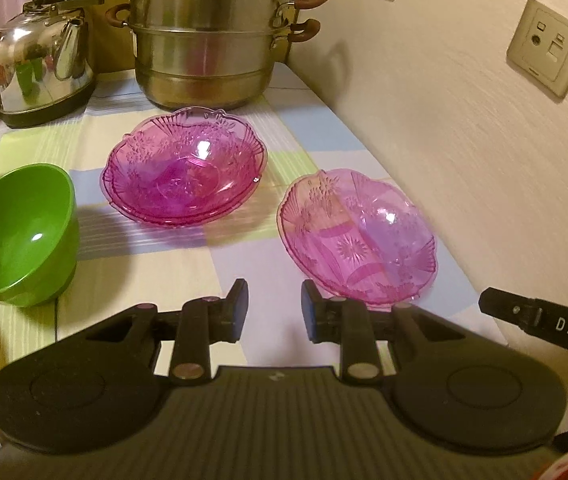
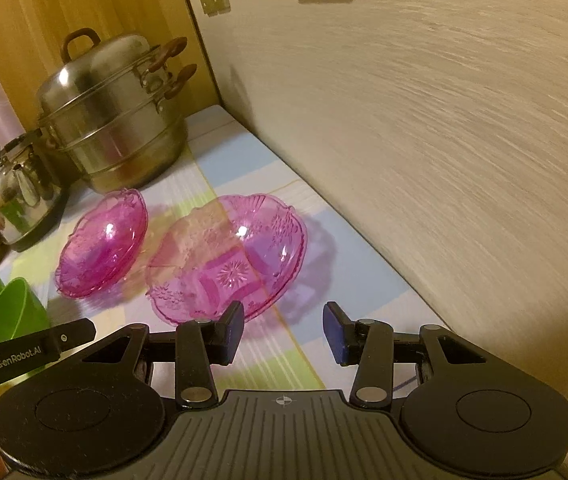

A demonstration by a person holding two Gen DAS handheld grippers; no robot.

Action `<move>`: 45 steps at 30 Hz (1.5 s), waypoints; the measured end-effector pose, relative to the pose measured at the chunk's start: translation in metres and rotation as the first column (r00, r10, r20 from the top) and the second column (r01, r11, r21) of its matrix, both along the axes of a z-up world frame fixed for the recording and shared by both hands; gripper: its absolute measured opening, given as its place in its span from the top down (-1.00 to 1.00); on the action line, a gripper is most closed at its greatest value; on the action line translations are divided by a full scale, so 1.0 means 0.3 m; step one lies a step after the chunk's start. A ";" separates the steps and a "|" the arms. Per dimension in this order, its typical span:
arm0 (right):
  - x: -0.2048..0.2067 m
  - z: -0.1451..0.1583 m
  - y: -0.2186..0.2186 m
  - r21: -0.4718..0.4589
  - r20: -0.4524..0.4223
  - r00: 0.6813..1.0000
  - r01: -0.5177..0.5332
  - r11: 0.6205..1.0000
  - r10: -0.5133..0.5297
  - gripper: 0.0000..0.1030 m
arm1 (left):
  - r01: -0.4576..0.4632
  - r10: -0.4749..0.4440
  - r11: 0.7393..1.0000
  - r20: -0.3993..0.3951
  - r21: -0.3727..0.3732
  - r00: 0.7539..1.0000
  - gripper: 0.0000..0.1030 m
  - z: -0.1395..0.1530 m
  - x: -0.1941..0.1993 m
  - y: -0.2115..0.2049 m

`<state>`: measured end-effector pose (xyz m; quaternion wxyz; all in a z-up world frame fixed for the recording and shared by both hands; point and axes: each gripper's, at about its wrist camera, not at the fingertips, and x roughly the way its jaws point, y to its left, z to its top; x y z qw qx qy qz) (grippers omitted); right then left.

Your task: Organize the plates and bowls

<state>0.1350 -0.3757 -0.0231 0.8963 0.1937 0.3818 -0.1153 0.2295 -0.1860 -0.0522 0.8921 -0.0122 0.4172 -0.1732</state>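
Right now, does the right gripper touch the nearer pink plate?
Cannot tell. In the right wrist view one finger of the right gripper overlaps the rim of the nearer pink plate, but nothing lies between the fingers.

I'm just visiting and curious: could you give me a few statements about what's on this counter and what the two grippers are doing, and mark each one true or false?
1. Two pink glass dishes sit on the counter, one near the steamer pot and one near the wall. True: the far pink dish and the near pink dish.
2. The left gripper is clamped on a pink dish. False: its jaws are apart with nothing between them.
3. The green bowls are stacked inside a pink dish. False: they stand apart on the counter's left side.
4. A shiny kettle stands beside the steamer pot. True.
5. The right gripper holds nothing. True.
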 end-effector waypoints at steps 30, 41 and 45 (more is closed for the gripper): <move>0.268 -0.152 -0.086 -0.043 -0.056 0.997 -0.065 0.997 0.062 0.15 | 0.014 -0.015 0.999 -0.026 -0.041 1.000 0.37 -0.171 0.232 -0.118; 0.344 -0.213 -0.116 -0.002 -0.094 0.995 -0.047 0.999 0.046 0.23 | 0.030 -0.030 0.999 -0.029 -0.016 0.999 0.67 -0.231 0.316 -0.136; 0.355 -0.226 -0.118 0.013 -0.103 0.993 -0.047 0.999 0.048 0.49 | 0.036 -0.036 0.999 -0.027 -0.021 0.999 0.76 -0.233 0.325 -0.141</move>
